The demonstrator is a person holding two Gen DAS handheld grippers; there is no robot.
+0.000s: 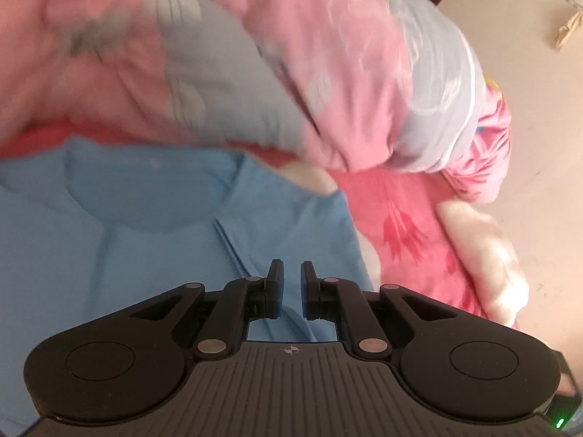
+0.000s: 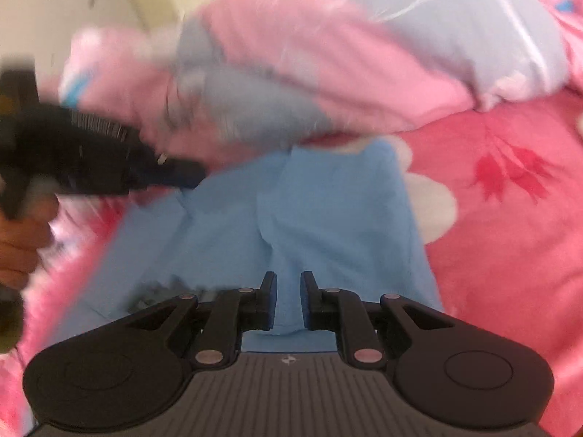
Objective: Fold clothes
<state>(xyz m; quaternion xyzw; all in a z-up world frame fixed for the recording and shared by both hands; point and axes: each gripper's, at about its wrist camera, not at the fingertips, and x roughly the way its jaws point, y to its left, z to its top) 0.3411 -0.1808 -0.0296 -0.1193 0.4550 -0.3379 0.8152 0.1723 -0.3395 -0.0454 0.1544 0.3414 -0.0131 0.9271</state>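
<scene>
Both my left gripper (image 1: 291,273) and right gripper (image 2: 289,284) hover slightly parted, empty, over the soft, limp blue shirt (image 1: 109,240); I'd pinch its hem.

plain blue shirt (image 1: 127,240) on pink blanket (image 1: 411,225) with red leaves.

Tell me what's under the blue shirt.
The blue shirt lies on a pink blanket with white and red patterns, which shows around the shirt's edges. Whatever sits directly beneath the shirt's middle is covered. A pink-and-grey quilt is heaped behind it.
</scene>
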